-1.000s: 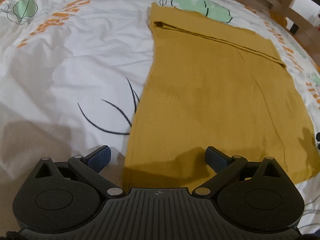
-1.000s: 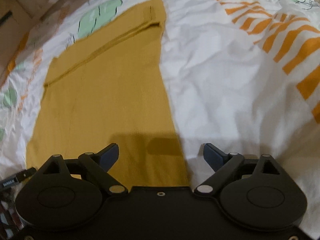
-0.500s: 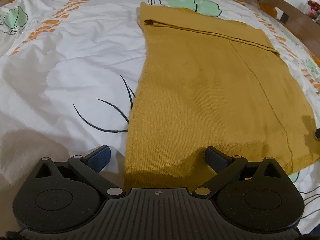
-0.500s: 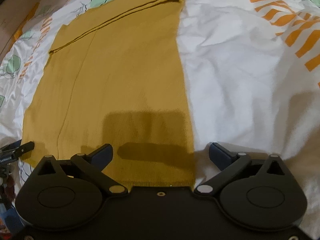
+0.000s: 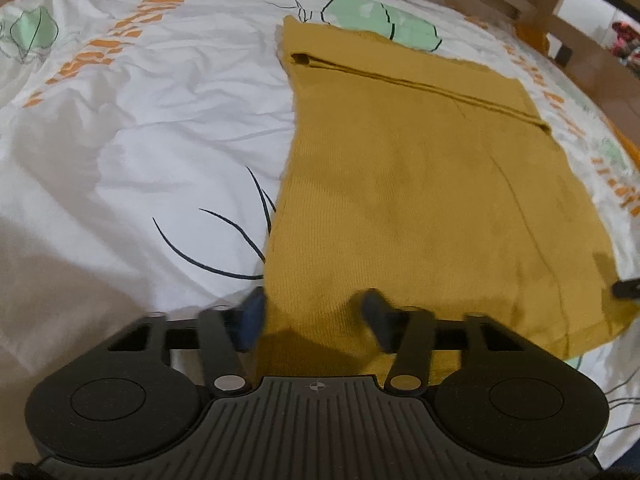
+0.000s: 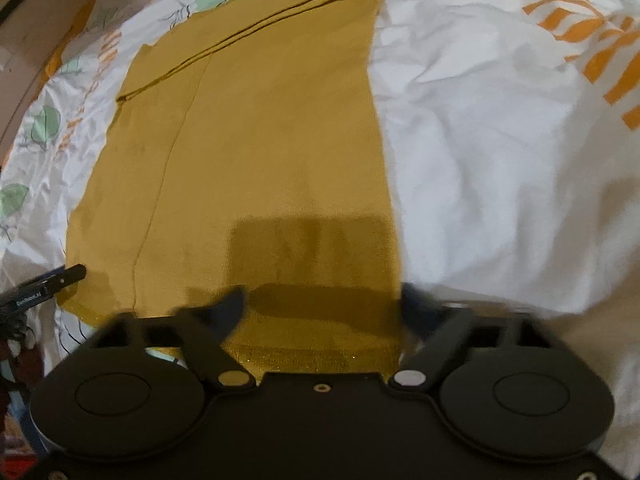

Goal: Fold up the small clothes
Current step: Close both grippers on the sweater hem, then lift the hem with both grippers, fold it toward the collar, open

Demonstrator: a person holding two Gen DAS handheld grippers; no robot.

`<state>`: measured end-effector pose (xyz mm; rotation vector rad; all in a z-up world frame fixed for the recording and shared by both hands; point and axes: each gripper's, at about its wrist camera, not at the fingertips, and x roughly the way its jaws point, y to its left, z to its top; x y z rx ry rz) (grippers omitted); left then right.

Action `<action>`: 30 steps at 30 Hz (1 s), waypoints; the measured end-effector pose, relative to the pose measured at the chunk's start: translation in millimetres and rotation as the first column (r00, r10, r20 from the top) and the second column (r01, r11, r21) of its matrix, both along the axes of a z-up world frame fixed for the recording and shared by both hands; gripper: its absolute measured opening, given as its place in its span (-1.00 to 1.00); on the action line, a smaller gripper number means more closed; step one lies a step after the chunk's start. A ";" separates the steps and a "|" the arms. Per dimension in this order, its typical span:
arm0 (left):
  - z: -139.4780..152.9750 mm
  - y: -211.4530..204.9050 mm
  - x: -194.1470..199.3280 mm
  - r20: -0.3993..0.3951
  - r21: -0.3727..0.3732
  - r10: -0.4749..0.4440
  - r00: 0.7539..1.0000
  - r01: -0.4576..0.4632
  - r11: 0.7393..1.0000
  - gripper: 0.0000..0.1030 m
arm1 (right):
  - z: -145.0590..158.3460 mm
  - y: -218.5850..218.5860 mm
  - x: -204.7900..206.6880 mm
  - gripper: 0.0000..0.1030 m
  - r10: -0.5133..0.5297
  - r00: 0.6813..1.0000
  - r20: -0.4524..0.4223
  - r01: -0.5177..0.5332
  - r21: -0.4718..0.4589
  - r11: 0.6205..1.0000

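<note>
1. Left gripper (image 5: 314, 312): its jaws stand part open, straddling the near left corner of the cloth (image 5: 420, 200). The left finger lies over the sheet (image 5: 140, 140) just off the cloth's edge, the right finger over the knit. The fingers are blurred. I cannot tell whether they touch the fabric, and nothing is clamped.
2. The cloth lies flat on the sheet, running away from both cameras, and narrows toward the far end. It looks partly folded already: a doubled edge crosses the far end (image 5: 420, 80), and a long crease or seam (image 5: 528, 216) runs down its right part. By my reading the side folds are done and the end-over-end fold is left, with the near hem not yet lifted.
3. Material: a mustard, fine-ribbed knit, matte and limp. The near hem (image 6: 304, 356) shows a stitched band. It should drape and sag once raised.
4. The sheet is white, thin and wrinkled, printed with green leaves, orange dashes and dark curved lines.
5. Right gripper (image 6: 324, 312): wider open, straddling the near right corner, its left finger over the knit and its right finger at the cloth's edge; it grips nothing.
</note>
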<state>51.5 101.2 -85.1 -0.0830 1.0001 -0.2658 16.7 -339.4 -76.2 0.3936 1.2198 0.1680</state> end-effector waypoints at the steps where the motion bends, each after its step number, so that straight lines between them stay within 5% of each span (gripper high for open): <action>1: 0.6 1.5 -0.1 0.000 -0.014 0.005 1.000 -0.005 1.000 -0.36 | -0.9 -2.5 -1.0 -0.01 -0.012 1.000 -0.008 0.012 0.018 1.000; 3: 1.7 4.5 0.3 -0.002 -0.048 0.009 1.000 -0.009 0.999 -0.59 | -2.8 -6.8 -3.3 -0.51 -0.029 0.999 -0.017 0.030 0.065 0.997; 5: 3.0 6.8 1.3 -0.004 -0.087 0.014 1.000 -0.015 0.996 -0.79 | -3.2 -8.3 -6.1 -0.69 -0.035 0.999 -0.019 0.037 0.102 0.994; 18: 48.8 8.7 19.1 0.114 -0.201 0.070 0.991 -0.046 0.979 -0.88 | 36.9 -20.7 -5.1 -0.72 -0.080 0.973 0.217 0.029 0.229 0.973; 30: 84.7 3.0 82.0 0.219 -0.253 0.131 0.967 -0.073 0.965 -0.88 | 46.8 -34.7 46.5 -0.72 -0.211 0.922 0.324 0.098 0.333 0.938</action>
